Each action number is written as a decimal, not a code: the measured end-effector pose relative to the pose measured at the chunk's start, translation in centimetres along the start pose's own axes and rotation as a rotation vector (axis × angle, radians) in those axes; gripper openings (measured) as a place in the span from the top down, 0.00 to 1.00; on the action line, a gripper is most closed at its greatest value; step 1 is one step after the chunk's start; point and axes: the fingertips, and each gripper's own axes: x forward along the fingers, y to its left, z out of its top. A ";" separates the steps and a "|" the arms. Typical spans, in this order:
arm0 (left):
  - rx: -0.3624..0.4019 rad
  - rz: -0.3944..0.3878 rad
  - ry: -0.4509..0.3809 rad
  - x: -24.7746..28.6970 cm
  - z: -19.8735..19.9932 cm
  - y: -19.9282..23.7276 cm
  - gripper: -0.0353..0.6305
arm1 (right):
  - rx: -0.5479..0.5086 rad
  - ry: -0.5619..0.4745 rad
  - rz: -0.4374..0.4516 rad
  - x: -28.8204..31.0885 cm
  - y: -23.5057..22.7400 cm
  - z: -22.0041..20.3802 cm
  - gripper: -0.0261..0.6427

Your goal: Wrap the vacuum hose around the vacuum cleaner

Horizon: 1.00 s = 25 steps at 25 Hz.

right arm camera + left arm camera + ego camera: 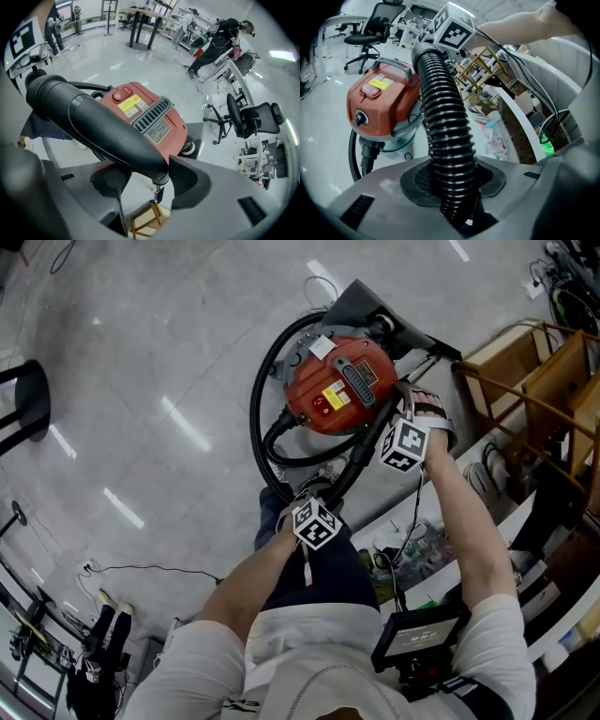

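Observation:
The red vacuum cleaner [339, 385] stands on the glossy floor, and its black ribbed hose [267, 395] curls round its left side. My left gripper [454, 187] is shut on the ribbed hose [445, 117], which rises straight up between the pads. The hose runs on to a smooth black tube [98, 133]. The tube's end lies between the jaws of my right gripper [149, 178]. It touches the right pad [187, 180], but the jaws stand wide and do not clamp it. Both grippers hover just in front of the vacuum, the left one nearer my body.
A black floor nozzle [375, 306] lies behind the vacuum. Wooden racks [525, 371] and a cluttered white bench [412, 540] crowd the right side. A thin cable [141, 568] trails on the floor at left, near a black stand [28, 399]. An office chair [248, 117] stands further off.

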 end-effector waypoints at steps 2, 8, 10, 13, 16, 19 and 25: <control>0.021 -0.027 0.036 0.3 -1.5 -1.5 0.72 | -0.015 -0.017 0.020 -0.6 1.7 0.1 0.62; -0.007 -0.076 0.098 1.6 -5.4 -4.6 0.72 | -0.034 -0.064 0.074 -1.5 5.8 1.5 0.61; -0.005 -0.079 0.112 1.9 -6.1 -4.7 0.72 | -0.028 -0.071 0.071 -1.4 6.5 1.4 0.60; -0.008 -0.082 0.110 2.1 -6.2 -4.9 0.72 | -0.008 -0.076 0.058 -1.5 6.6 1.3 0.60; -0.018 -0.082 0.099 2.1 -5.8 -4.7 0.72 | 0.011 -0.088 0.057 -1.6 6.3 1.4 0.60; -0.013 -0.089 0.115 2.0 -6.1 -4.6 0.72 | 0.040 -0.090 0.062 -1.8 6.2 1.0 0.60; -0.012 -0.092 0.125 1.9 -7.1 -4.2 0.72 | 0.238 -0.061 0.065 -2.5 5.9 -2.4 0.60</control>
